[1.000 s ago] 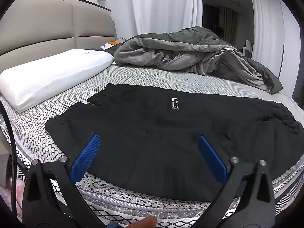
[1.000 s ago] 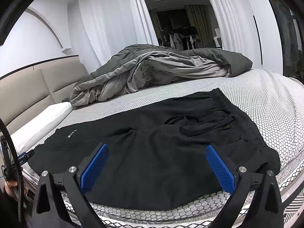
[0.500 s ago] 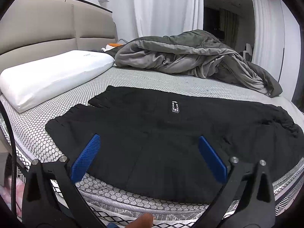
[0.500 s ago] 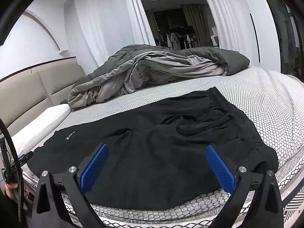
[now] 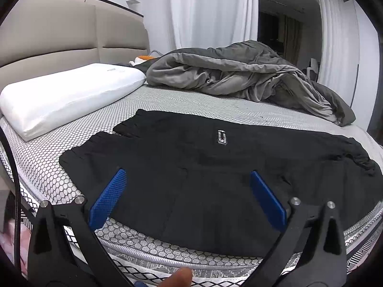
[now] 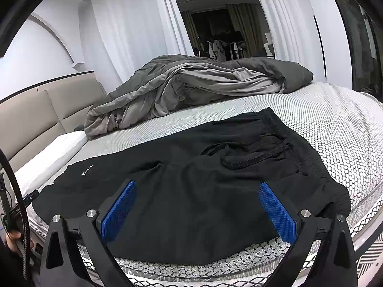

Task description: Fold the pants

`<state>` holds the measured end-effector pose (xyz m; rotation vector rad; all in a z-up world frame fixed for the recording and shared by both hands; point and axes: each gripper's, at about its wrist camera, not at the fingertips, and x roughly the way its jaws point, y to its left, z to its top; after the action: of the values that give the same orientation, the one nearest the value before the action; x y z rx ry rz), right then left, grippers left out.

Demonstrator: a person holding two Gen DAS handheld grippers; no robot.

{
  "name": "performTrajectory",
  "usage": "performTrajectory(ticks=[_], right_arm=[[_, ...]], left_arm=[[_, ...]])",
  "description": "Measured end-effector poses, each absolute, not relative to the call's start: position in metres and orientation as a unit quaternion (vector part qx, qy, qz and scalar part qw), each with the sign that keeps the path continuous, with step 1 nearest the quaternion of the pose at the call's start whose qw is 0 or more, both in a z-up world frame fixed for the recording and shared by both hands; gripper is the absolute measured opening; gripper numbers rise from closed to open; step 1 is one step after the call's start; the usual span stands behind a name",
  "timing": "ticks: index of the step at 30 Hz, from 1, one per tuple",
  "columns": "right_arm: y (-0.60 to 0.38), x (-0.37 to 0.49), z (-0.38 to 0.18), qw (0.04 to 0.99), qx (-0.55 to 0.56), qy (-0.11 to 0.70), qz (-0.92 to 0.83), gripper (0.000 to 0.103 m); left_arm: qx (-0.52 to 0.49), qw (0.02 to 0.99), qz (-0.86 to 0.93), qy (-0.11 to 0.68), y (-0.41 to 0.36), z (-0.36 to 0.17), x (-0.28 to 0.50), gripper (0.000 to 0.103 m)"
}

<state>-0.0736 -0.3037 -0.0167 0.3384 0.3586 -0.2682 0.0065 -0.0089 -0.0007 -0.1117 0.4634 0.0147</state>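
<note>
Black pants (image 5: 203, 167) lie spread flat along the near edge of the bed, leg cuffs at the left, a small white label (image 5: 222, 137) on top. The right wrist view shows the same pants (image 6: 191, 191) with the waistband and drawstring (image 6: 253, 157) at the right. My left gripper (image 5: 188, 197) hovers open above the leg part, blue pads wide apart, nothing between them. My right gripper (image 6: 197, 209) is open too, over the seat area near the waistband, holding nothing.
A crumpled grey duvet (image 5: 239, 76) fills the far side of the mattress (image 5: 191, 102). A white pillow (image 5: 67, 95) lies at the left by the beige headboard (image 5: 59, 35). A fingertip (image 5: 179, 278) shows at the bottom edge. White curtains hang behind.
Both grippers have drifted slightly, so the pants sit a little lower in each view. Both stay open, and the pants have not moved.
</note>
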Motion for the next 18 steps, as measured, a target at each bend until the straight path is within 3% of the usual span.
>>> performTrajectory(ticks=[18], right_arm=[[-0.3025, -0.0727, -0.0185, 0.960, 0.167, 0.179, -0.137, 0.103]], left_arm=[[-0.073, 0.968, 0.004, 0.239, -0.0026, -0.0003, 0.0107, 0.102]])
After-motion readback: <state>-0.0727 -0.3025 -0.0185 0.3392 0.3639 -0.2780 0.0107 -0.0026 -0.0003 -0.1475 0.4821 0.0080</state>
